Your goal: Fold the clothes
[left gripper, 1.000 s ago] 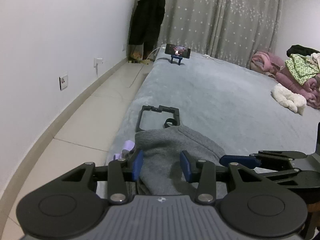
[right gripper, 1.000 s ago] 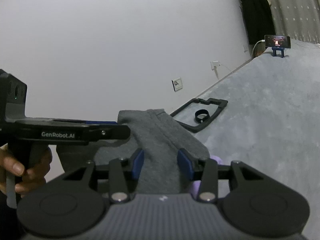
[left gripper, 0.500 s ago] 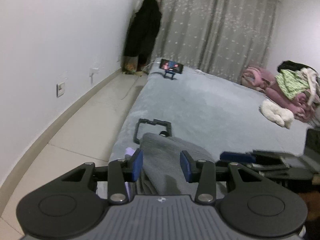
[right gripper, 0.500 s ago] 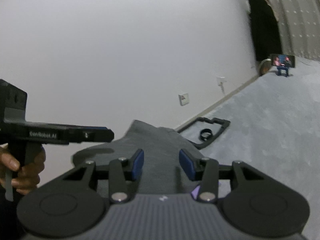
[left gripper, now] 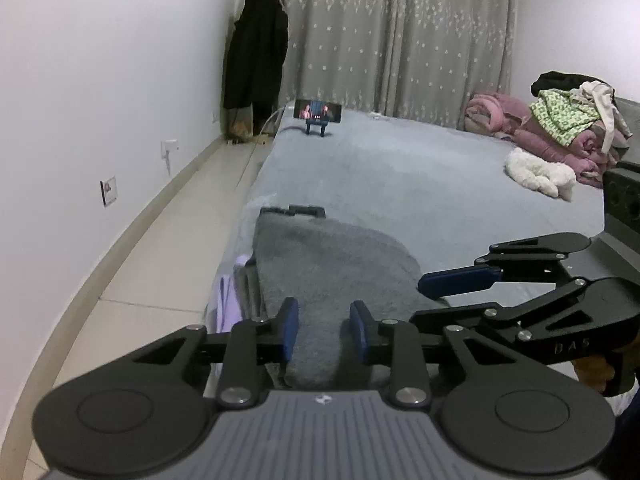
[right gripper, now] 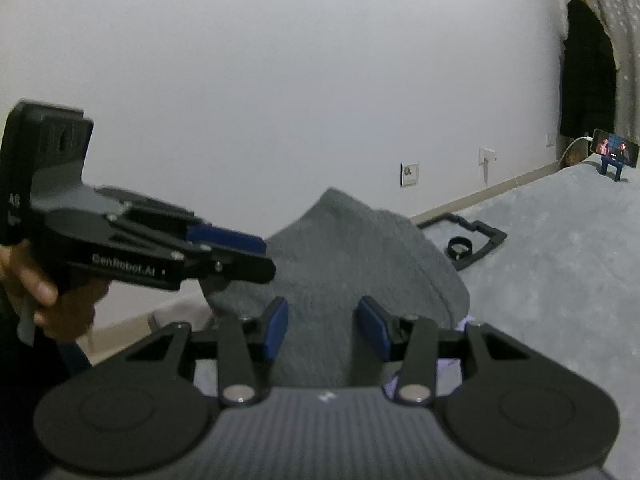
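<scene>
A: Where the bed (left gripper: pixel 400 176) meets its near left corner, a grey fleece garment (left gripper: pixel 332 276) is bunched up, its near part between the two tools. Left claw?

B: Left gripper (left gripper: pixel 324 338) — blue pads spread, gap clear, grey fleece showing between and below them. Not clamped. Released.

A: Touching the cloth?

B: Can't tell. Cloth runs under the pads (left gripper: pixel 290 332); contact isn't visible.

A: Right one?

B: Right gripper (right gripper: pixel 322 330) — same, jaws apart, released, the garment (right gripper: pixel 360 264) rising to a peak in front of it. In the left wrist view it comes in from the right, side-on (left gripper: pixel 460 284), its blue pad just beside the garment's right edge.

A: And the left tool from the right camera?

B: Enters from the left (right gripper: pixel 248 256), a hand (right gripper: pixel 52 300) on its grip, tip over the garment's left edge. Blurred.

A: Under the grey?

B: A lilac fabric (left gripper: pixel 228 308) sticking out at the bed edge, left of the grey.

A: Beyond it?

B: A black frame (right gripper: pixel 468 240) flat on the bed, a small black ring (right gripper: pixel 460 248) inside it. The garment hides most of it in the left view.

A: Far end?

B: A phone on a blue stand (left gripper: pixel 318 114), screen lit. Pile of clothes (left gripper: pixel 560 128) at far right, white fluffy item (left gripper: pixel 538 174) in front of it. Black coat (left gripper: pixel 256 60) hanging by the curtain (left gripper: pixel 400 36).
</scene>
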